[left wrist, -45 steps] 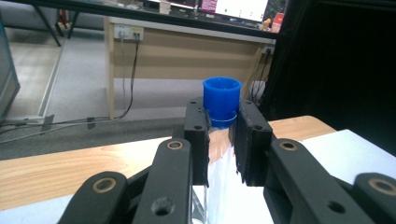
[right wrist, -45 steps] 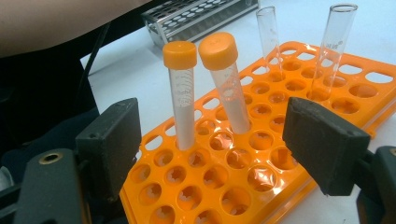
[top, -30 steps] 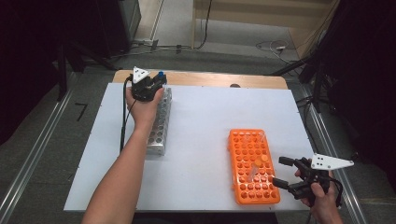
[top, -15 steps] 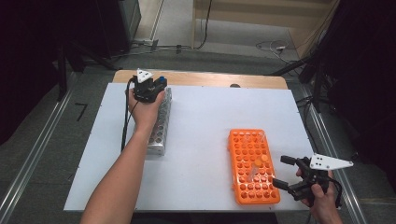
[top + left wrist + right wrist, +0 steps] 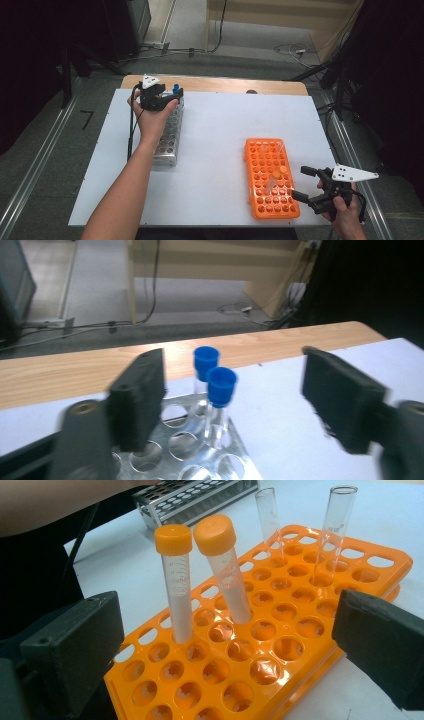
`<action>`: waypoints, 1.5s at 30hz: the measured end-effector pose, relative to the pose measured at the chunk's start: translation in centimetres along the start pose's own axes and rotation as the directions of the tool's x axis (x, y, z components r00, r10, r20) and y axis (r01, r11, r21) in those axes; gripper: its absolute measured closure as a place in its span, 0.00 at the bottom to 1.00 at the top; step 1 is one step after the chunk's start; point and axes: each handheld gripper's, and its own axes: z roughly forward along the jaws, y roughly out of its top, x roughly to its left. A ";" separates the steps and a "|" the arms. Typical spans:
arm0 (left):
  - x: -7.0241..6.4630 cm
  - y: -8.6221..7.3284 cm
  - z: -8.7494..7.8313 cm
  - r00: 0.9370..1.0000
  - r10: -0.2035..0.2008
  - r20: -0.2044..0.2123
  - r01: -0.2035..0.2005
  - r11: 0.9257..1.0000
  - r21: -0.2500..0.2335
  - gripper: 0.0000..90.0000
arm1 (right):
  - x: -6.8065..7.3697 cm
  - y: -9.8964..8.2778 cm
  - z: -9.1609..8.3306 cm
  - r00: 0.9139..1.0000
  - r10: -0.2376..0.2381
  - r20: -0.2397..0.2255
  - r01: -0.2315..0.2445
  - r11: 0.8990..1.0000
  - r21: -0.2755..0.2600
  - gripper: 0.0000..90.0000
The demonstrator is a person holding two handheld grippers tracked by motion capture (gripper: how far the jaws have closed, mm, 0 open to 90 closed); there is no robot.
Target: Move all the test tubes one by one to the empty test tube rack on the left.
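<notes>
— Well, what are the left gripper's (image 5: 227,390) fingers (image 5: 137,400) doing?
— They have just been opening and now stand wide. Two blue-capped tubes (image 5: 220,390) stand between them, untouched, in the metal rack (image 5: 200,460) at lower centre of the left gripper view. Both fingers are blurred, and the frame cuts off the rack's near end.
— And from above?
— The left gripper (image 5: 167,97) sits at upper left over the metal rack's (image 5: 167,145) far end; the hand and forearm hide part of the rack, and only a speck of blue shows.
— The right gripper (image 5: 225,645)?
— Wide apart too, holding nothing, just short of the orange rack (image 5: 280,650). Two orange-capped tubes (image 5: 175,580) and two uncapped glass tubes (image 5: 335,525) stand in it. In the high view, at lower right, the right gripper (image 5: 305,185) is beside the orange rack (image 5: 270,180); the glass tubes are hard to make out there.
</notes>
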 end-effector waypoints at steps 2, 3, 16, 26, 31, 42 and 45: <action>-0.3 0.0 -0.6 1.000 0.003 0.027 -0.003 1.000 0.004 0.14 | 0.0 0.0 0.1 1.000 0.002 0.001 -0.002 1.000 -0.001 0.00; -0.5 -0.1 -0.9 0.999 0.005 0.042 -0.005 1.000 0.005 0.10 | 0.0 0.0 0.1 1.000 0.002 0.003 -0.002 1.000 0.000 0.00; -3.7 -1.2 -6.0 0.983 0.046 0.180 -0.040 0.998 -0.040 0.00 | 0.2 0.3 0.8 1.000 0.013 -0.001 -0.013 1.000 0.006 0.05; -6.8 -2.6 -10.6 0.969 0.089 0.229 -0.073 0.994 -0.077 0.00 | 1.5 0.4 1.3 0.999 0.007 -0.046 -0.006 1.000 0.027 0.13; -8.1 -3.5 -12.3 0.965 0.100 0.242 -0.081 0.993 -0.088 0.00 | 1.9 0.4 1.6 0.998 0.005 -0.063 -0.002 0.999 0.045 0.15; -10.8 -6.8 -14.2 0.953 0.121 0.277 -0.105 0.992 -0.072 0.00 | 2.4 0.1 2.2 0.996 0.013 -0.083 -0.007 0.998 0.069 0.25; -11.2 -7.6 -14.2 0.948 0.119 0.294 -0.109 0.993 -0.053 0.00 | 2.6 0.1 2.7 0.996 0.009 -0.091 -0.002 0.997 0.083 0.29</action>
